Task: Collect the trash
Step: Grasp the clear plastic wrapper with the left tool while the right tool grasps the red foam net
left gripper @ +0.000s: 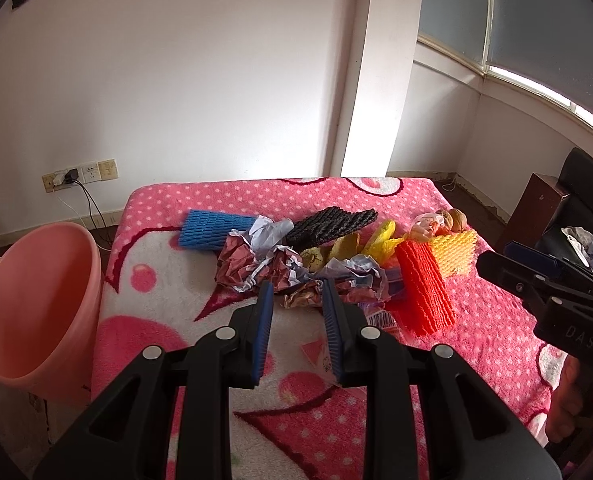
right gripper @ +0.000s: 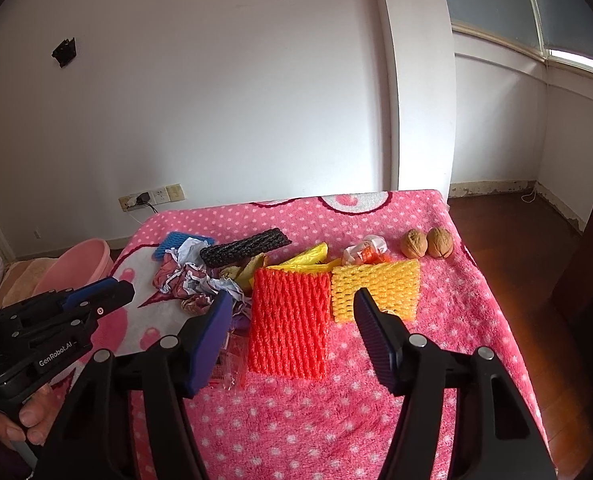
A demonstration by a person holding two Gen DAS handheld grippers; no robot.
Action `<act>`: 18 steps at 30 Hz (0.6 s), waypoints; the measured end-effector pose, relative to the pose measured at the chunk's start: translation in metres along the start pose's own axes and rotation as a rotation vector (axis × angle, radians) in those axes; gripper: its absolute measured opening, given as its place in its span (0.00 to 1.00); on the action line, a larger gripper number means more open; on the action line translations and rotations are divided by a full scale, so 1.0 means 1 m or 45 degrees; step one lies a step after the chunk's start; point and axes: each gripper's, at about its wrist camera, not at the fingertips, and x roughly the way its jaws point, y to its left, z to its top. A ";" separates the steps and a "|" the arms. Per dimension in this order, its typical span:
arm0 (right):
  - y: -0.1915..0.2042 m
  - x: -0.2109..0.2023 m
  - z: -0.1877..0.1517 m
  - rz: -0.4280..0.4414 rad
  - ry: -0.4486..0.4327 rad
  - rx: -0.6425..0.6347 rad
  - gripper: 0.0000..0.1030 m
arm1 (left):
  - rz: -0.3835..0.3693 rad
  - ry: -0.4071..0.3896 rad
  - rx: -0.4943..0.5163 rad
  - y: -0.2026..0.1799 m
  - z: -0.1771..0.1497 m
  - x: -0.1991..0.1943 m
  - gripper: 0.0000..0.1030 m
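A pile of trash lies on the pink dotted blanket (right gripper: 336, 420): a blue foam net (left gripper: 212, 230), a black foam net (left gripper: 328, 224), crumpled paper and foil (left gripper: 256, 256), a yellow bag (right gripper: 308, 254), an orange foam net (right gripper: 288, 320), a yellow foam net (right gripper: 376, 288) and a small white and orange wrapper (right gripper: 366, 250). My left gripper (left gripper: 297, 285) is open and hovers just short of the crumpled foil, with nothing pinched. My right gripper (right gripper: 292, 298) is open wide and stands over the orange net's near half without touching it. A pink bin (left gripper: 36, 312) sits off the table's left edge.
Two walnuts (right gripper: 426, 243) rest near the far right of the blanket. A clear plastic wrapper (right gripper: 232, 360) lies left of the orange net. Wood floor (right gripper: 516, 232) drops away on the right, beside a dark cabinet (left gripper: 536, 204). Wall sockets with cables (left gripper: 80, 176) are behind the bin.
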 end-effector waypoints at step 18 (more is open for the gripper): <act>-0.020 0.013 -0.015 0.022 0.099 0.056 0.63 | -0.214 0.249 -0.001 -0.004 -0.025 0.036 0.25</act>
